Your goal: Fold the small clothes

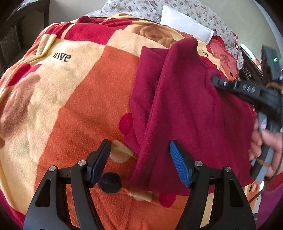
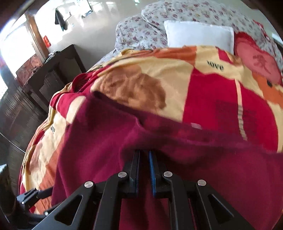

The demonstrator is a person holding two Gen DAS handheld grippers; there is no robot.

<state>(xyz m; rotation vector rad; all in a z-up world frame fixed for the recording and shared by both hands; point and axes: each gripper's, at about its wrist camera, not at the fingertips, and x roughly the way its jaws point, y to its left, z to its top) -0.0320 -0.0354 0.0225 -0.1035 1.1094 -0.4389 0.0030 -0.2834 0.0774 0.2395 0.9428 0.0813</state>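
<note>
Bed under a fleecy orange, cream and red patterned blanket (image 1: 74, 99), bearing a soft, light, limp maroon fleece garment (image 1: 185, 109), best taken at its edge; right gripper (image 2: 144, 155) pinched on it, left gripper (image 1: 139, 150) spread wide, empty.

Maroon garment (image 1: 185, 106); orange-cream-red checked blanket (image 1: 79, 97); floral quilt (image 2: 176, 16); white pillow (image 2: 198, 33).

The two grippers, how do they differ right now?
The left gripper stands open over the patterned blanket, holding nothing; the right gripper is shut on the maroon garment. The left sits at the garment's edge; the right is over its middle. Both have black fingers with blue pads.
</note>
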